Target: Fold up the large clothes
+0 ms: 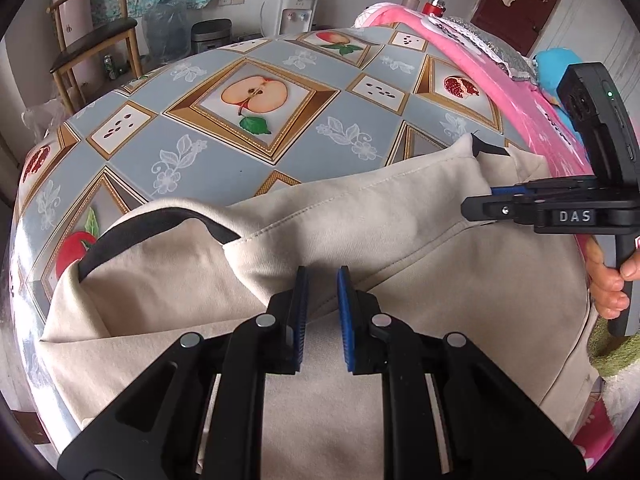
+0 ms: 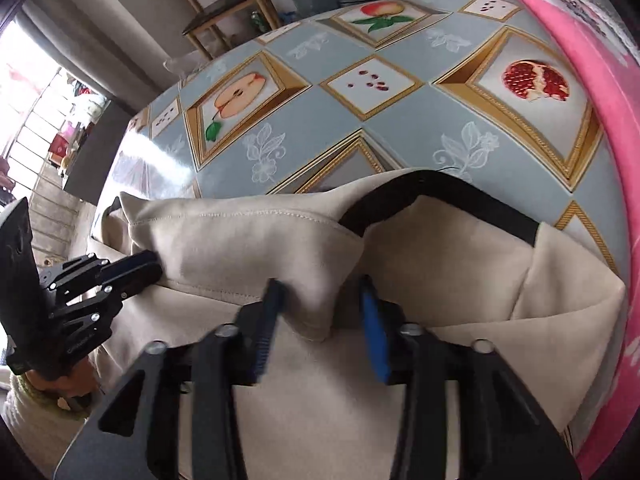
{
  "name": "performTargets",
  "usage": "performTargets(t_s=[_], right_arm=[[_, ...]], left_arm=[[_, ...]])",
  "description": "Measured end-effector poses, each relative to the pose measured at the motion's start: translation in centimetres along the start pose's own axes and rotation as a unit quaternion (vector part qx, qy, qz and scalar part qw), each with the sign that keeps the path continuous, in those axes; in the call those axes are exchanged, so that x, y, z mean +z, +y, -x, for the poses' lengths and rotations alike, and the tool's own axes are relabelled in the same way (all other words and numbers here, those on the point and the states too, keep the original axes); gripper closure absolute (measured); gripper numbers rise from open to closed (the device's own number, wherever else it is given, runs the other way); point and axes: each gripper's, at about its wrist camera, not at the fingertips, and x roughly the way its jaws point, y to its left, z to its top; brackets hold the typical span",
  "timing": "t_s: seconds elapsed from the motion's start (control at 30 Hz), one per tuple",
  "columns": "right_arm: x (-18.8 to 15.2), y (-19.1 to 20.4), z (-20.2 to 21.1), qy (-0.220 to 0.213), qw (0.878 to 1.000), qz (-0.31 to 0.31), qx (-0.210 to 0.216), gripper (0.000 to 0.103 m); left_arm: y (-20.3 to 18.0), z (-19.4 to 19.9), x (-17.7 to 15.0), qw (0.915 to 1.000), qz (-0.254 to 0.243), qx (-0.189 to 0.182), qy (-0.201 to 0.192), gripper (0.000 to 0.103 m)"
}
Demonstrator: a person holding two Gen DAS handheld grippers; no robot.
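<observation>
Beige garment point(image 1: 360, 220) lies folded on the fruit-pattern tablecloth point(image 1: 208, 136), filling the 6 o'clock half of both views; left gripper point(image 1: 322, 280) and right gripper point(image 2: 320, 292) hover with fingers slightly parted, pinching nothing.

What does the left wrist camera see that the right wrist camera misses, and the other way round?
Only the left wrist view shows the water dispenser and the dark red door. Only the right wrist view shows the bright barred window. Both show the beige garment on the fruit-patterned tablecloth, the wooden chair and the pink blanket.
</observation>
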Motion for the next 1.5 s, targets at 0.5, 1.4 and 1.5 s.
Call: performTargets(t_s=[0.5, 1.4, 1.5], right_arm=[[-1.7, -0.4, 2.7, -0.031, 0.996, 0.042, -0.072, 0.060], [-0.8, 8.0, -1.4, -0.027, 0.992, 0.110, -0.055, 0.084], [-0.9, 9.2, 0.1, -0.055, 0.990, 0.123, -0.039, 0.084]], left_arm=[[-0.4, 0.1, 0.0, 0.9999, -0.016, 0.004, 0.003, 0.088], [0.1, 0.3, -0.3, 0.9999, -0.006, -0.013, -0.008, 0.088], [0.2, 0.3, -0.4, 0.9998, -0.009, -0.015, -0.011, 0.088]])
